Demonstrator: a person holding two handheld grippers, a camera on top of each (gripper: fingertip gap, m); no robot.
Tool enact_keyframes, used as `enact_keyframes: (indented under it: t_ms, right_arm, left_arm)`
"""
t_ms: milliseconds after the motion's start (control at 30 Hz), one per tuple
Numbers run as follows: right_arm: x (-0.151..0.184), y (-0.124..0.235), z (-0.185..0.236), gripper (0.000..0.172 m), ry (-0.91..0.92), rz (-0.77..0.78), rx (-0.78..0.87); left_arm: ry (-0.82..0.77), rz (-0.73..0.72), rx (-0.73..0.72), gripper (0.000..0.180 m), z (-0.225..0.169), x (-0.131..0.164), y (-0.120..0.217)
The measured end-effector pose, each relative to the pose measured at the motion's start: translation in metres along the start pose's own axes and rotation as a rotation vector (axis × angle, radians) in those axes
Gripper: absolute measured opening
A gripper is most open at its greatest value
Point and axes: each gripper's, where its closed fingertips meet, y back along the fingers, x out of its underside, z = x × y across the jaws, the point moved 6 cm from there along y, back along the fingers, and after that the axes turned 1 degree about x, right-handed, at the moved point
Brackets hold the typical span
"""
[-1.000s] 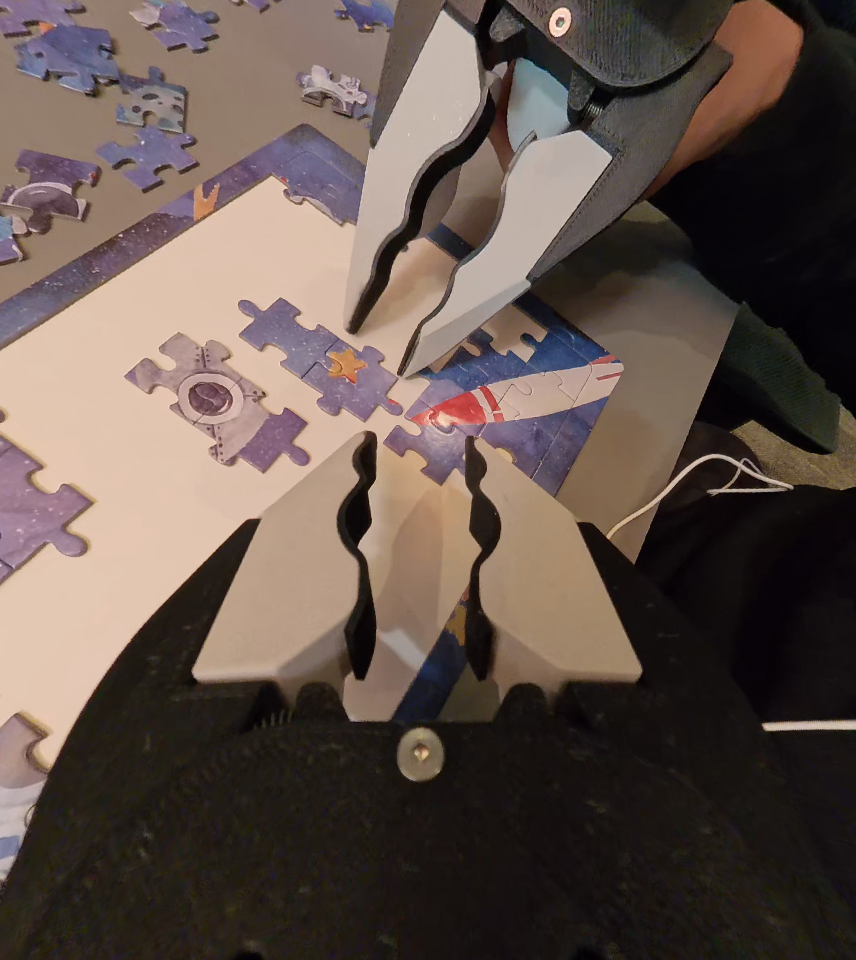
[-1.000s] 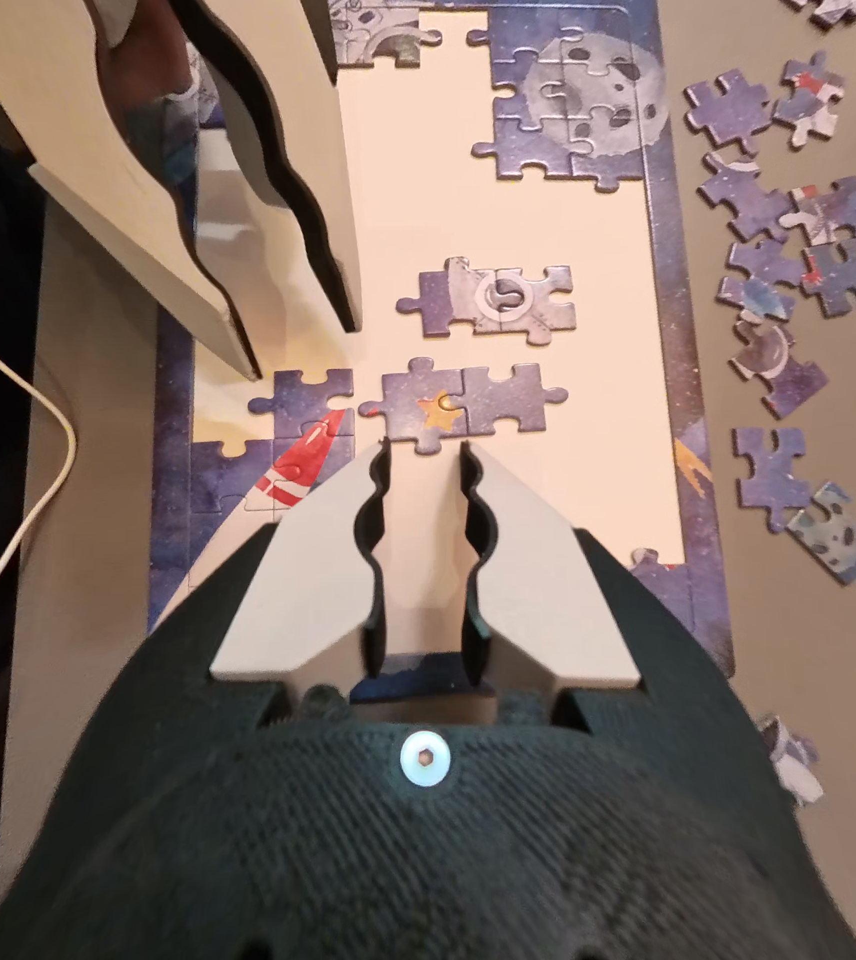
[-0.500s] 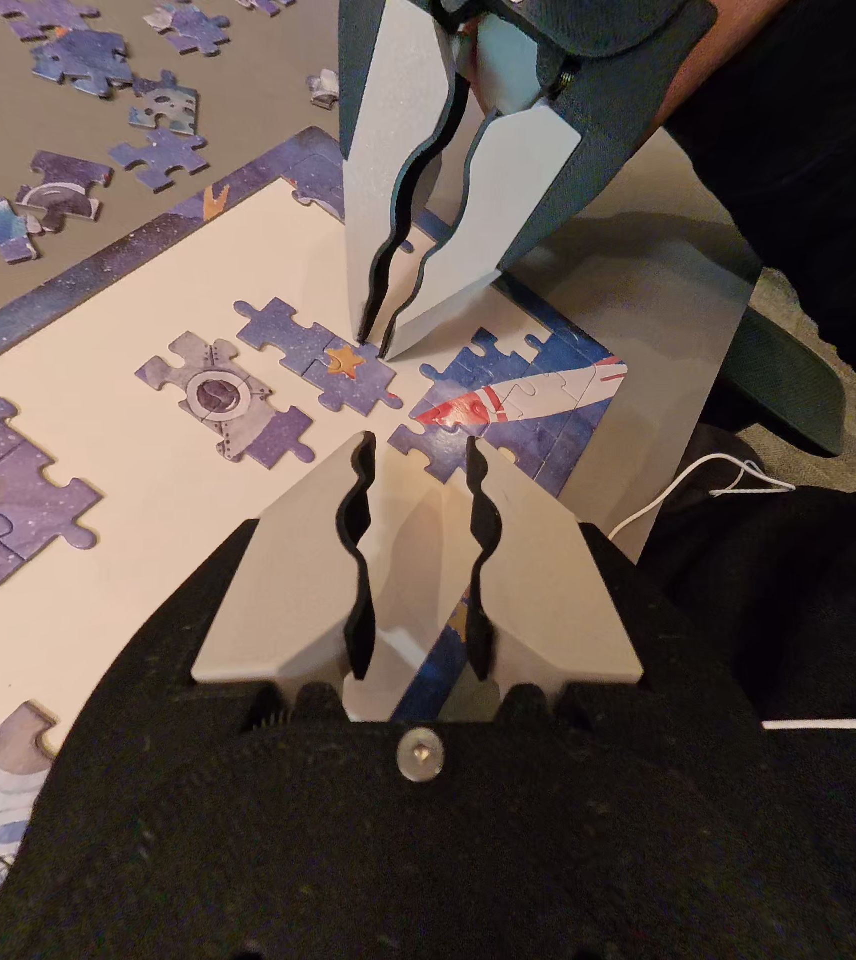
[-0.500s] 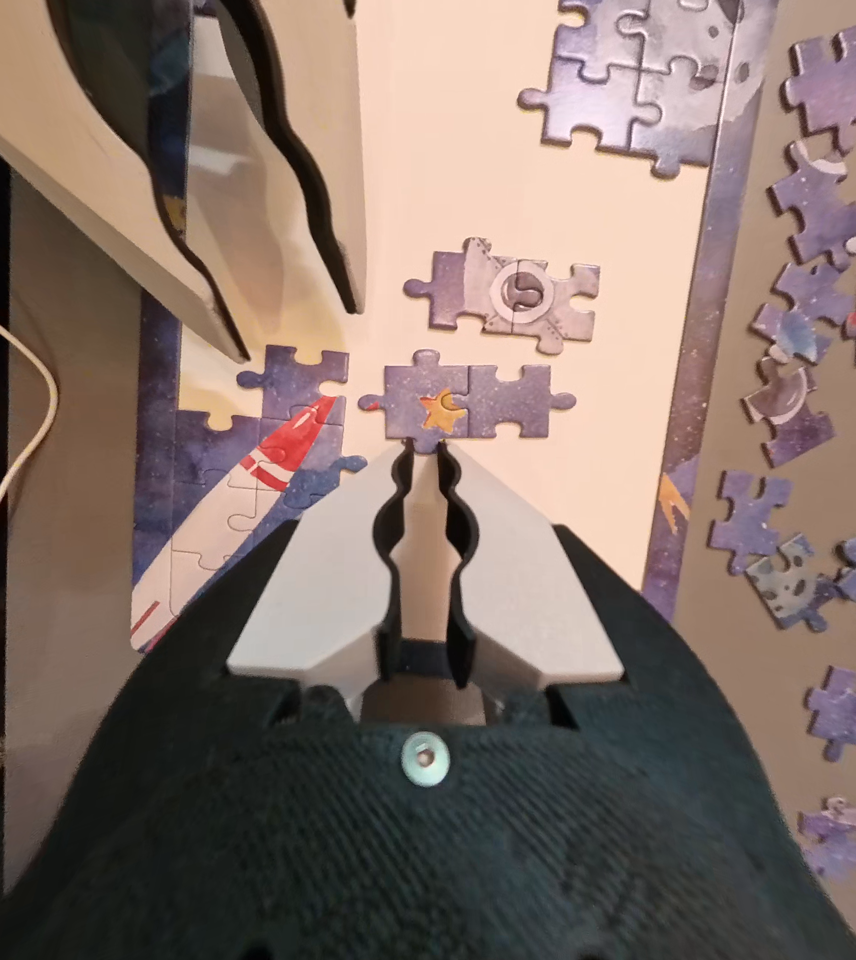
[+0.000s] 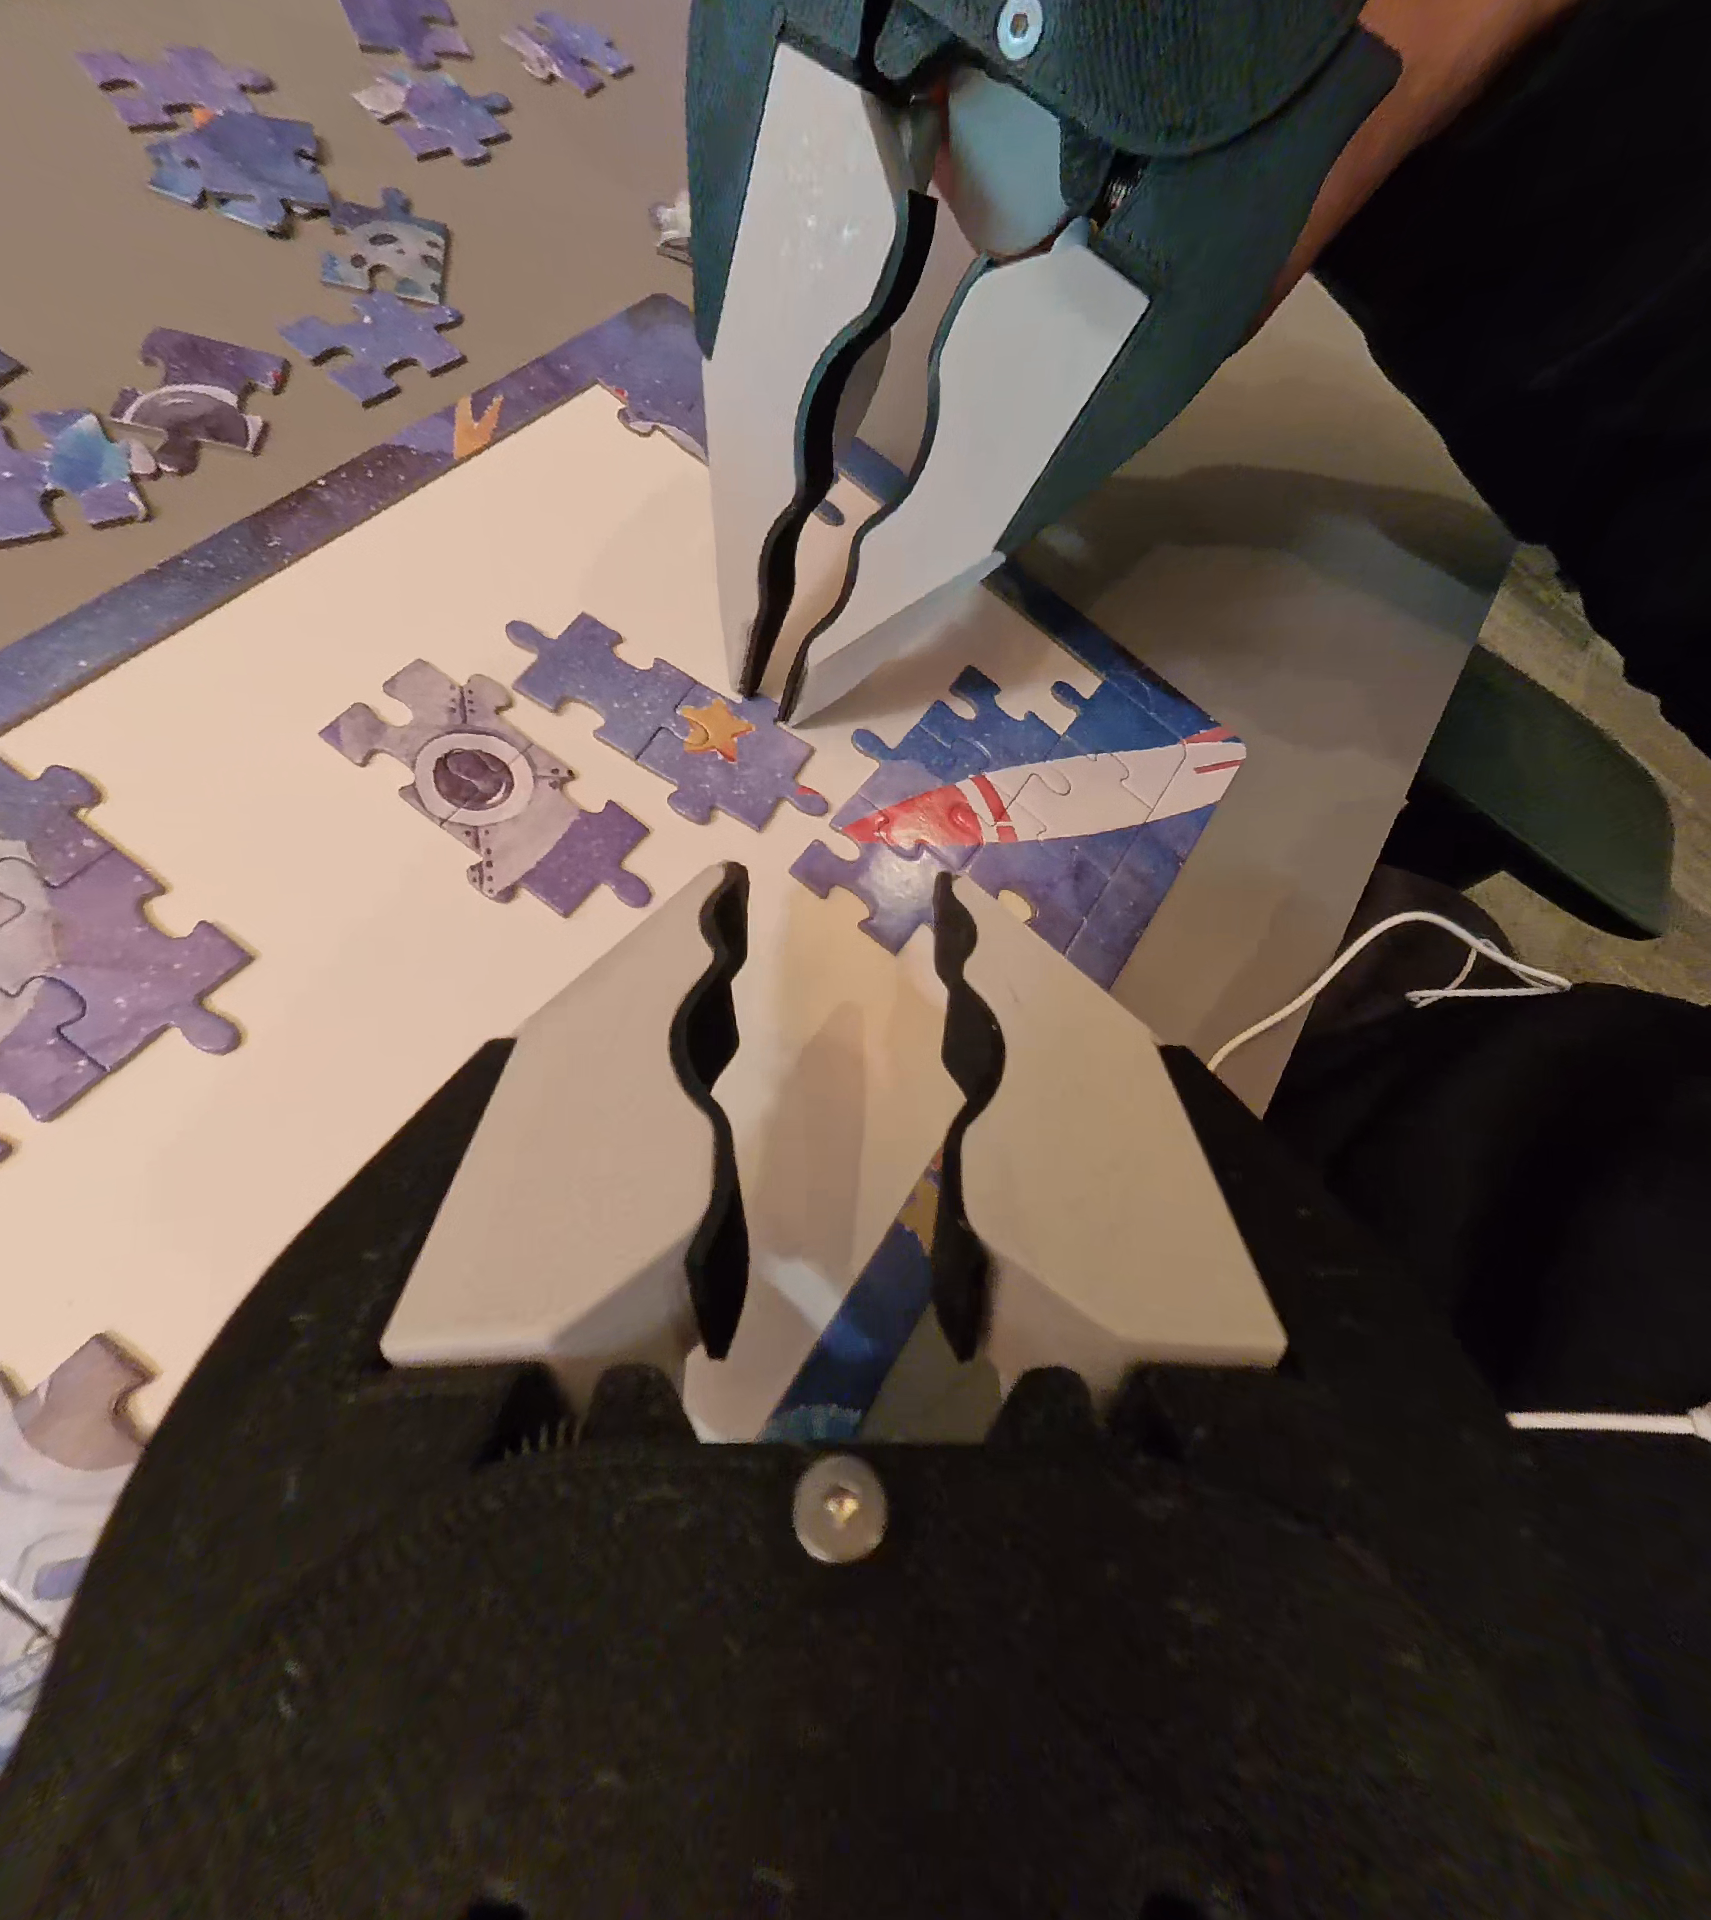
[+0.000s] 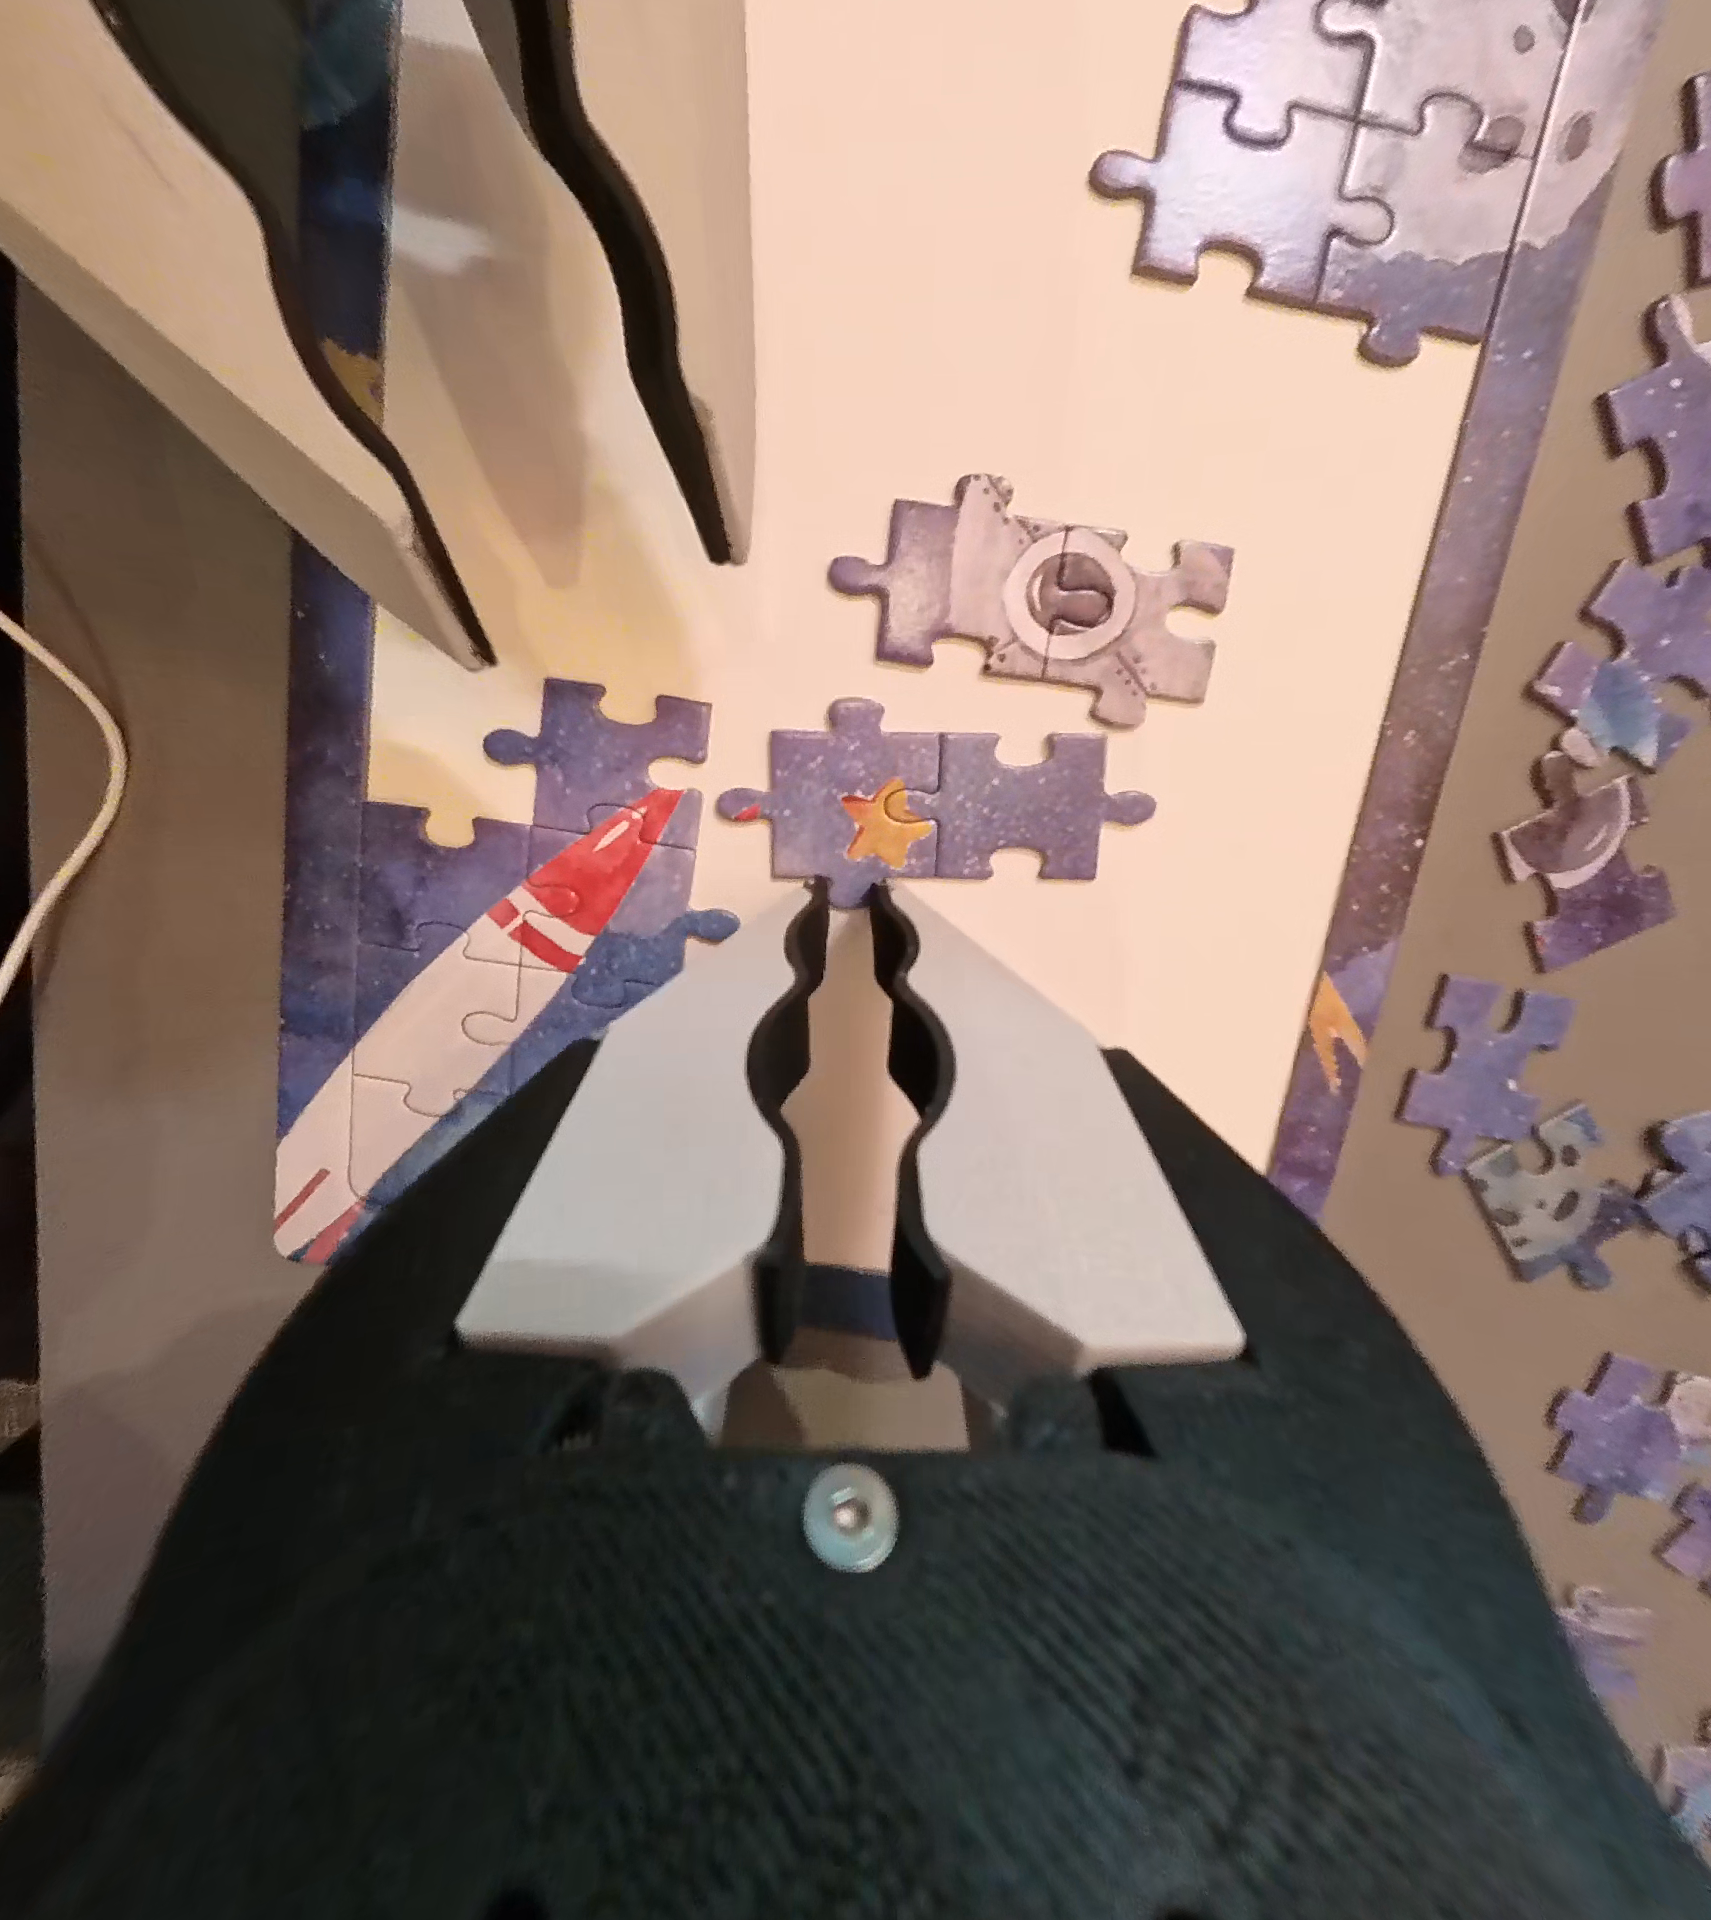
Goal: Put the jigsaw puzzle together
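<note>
A joined pair of purple puzzle pieces with an orange star lies flat on the cream puzzle board. My right gripper is closed down on the small tab at the pair's near edge, with a pad against each side of it. The left wrist view shows the same: the right gripper has its tips down at the edge of the star pair. My left gripper is open and empty, hovering over the board beside the assembled rocket section. It also shows in the right wrist view.
A grey porthole pair lies just beyond the star pair. A moon section sits in the board's far corner. Several loose pieces lie on the brown table to the right. A white cable hangs off the table edge. One gripper's finger ends stand about 6 cm off the other's.
My right gripper moved in to the star pair and its jaws narrowed from wide apart onto the tab; over the last half second they hold there. My left gripper stays open and nearly still.
</note>
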Motion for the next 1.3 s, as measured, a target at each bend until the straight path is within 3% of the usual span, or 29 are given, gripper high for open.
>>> enact_keyframes:
  t_ms: [267, 467, 867, 1100, 1300]
  right_arm:
    - [-0.002, 0.004, 0.004, 0.003, -0.013, -0.009, 0.003]
    - [0.0, 0.0, 0.0, 0.024, -0.045, -0.02, 0.025]
    - [-0.003, -0.004, -0.001, 0.02, -0.019, -0.042, -0.026]
    - [-0.005, -0.005, -0.003, 0.008, -0.019, -0.038, -0.033]
    - [-0.005, -0.005, -0.003, 0.007, -0.03, -0.04, -0.024]
  left_arm:
    - [0.0, 0.007, 0.013, 0.035, -0.001, 0.001, -0.003]
    - [-0.006, 0.027, -0.003, 0.039, 0.001, 0.003, -0.008]
    - [0.036, 0.078, -0.046, 0.048, 0.019, 0.0, -0.019]
    - [0.103, 0.049, -0.097, 0.056, 0.033, -0.002, -0.014]
    - [0.076, 0.058, -0.04, 0.056, 0.021, -0.001, -0.019]
